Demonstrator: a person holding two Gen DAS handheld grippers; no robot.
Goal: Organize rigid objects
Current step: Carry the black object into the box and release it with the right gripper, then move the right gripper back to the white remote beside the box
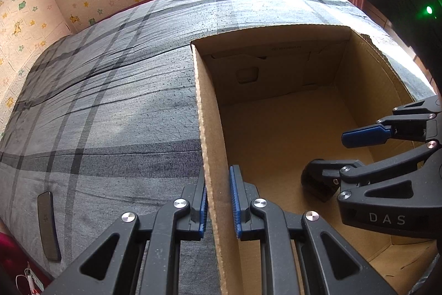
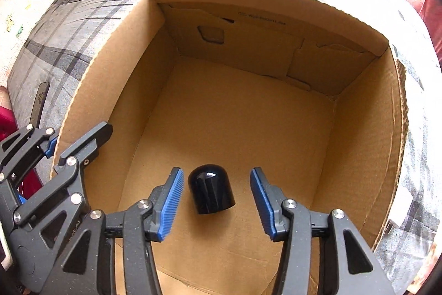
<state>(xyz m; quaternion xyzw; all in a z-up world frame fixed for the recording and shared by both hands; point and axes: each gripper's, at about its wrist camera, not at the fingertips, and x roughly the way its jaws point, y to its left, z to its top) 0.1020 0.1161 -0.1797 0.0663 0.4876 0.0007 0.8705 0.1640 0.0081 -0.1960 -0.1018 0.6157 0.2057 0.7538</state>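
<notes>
The right tool hangs spread around the black cap at the frame's lower centre, inside the cardboard box; the left tool straddles the box wall, apart. A skewed closing could roll the cap away.

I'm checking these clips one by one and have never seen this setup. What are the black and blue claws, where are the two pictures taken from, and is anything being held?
The claws are two hand-held grippers; a person works them, and each carries a camera looking along its jaws. In the left view, the left gripper straddles the cardboard box wall, jaws narrowly apart, so it seems to steady it. In the right view, the right gripper hangs open inside the box, holding nothing; a black domed cap lies on the floor between its jaws. The box sits on a grey plaid bed, where a phone also lies.
</notes>
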